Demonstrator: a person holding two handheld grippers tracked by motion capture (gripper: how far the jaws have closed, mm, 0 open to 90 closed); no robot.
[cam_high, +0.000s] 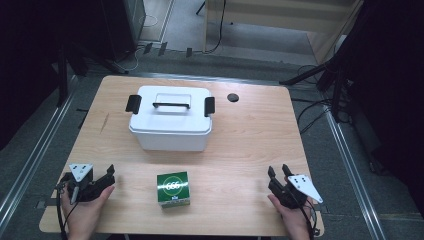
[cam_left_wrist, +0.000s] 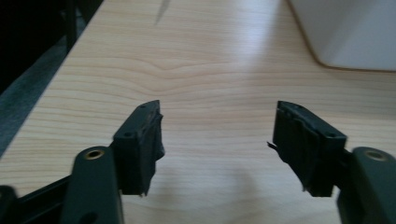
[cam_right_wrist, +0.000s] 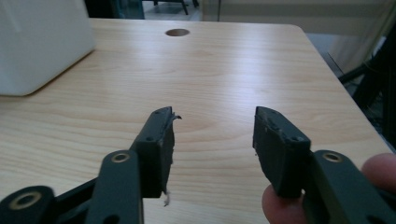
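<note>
A white lidded storage box (cam_high: 170, 118) with a black handle and black side latches stands at the middle back of the wooden table (cam_high: 250, 135). A small green carton (cam_high: 173, 189) sits near the front edge, between my two hands. My left gripper (cam_high: 110, 175) rests at the front left, open, with bare wood between its jaws (cam_left_wrist: 218, 133). At the front right my right gripper (cam_high: 279, 172) is open too, nothing between its jaws (cam_right_wrist: 214, 126). The box's corner (cam_left_wrist: 355, 32) shows ahead of the left gripper, and its side (cam_right_wrist: 42, 42) ahead of the right.
A round cable hole (cam_high: 232, 97) lies in the tabletop right of the box, seen as well in the right gripper view (cam_right_wrist: 177, 32). Dark stands and cables surround the table on the floor. Bare wood lies between the box and the carton.
</note>
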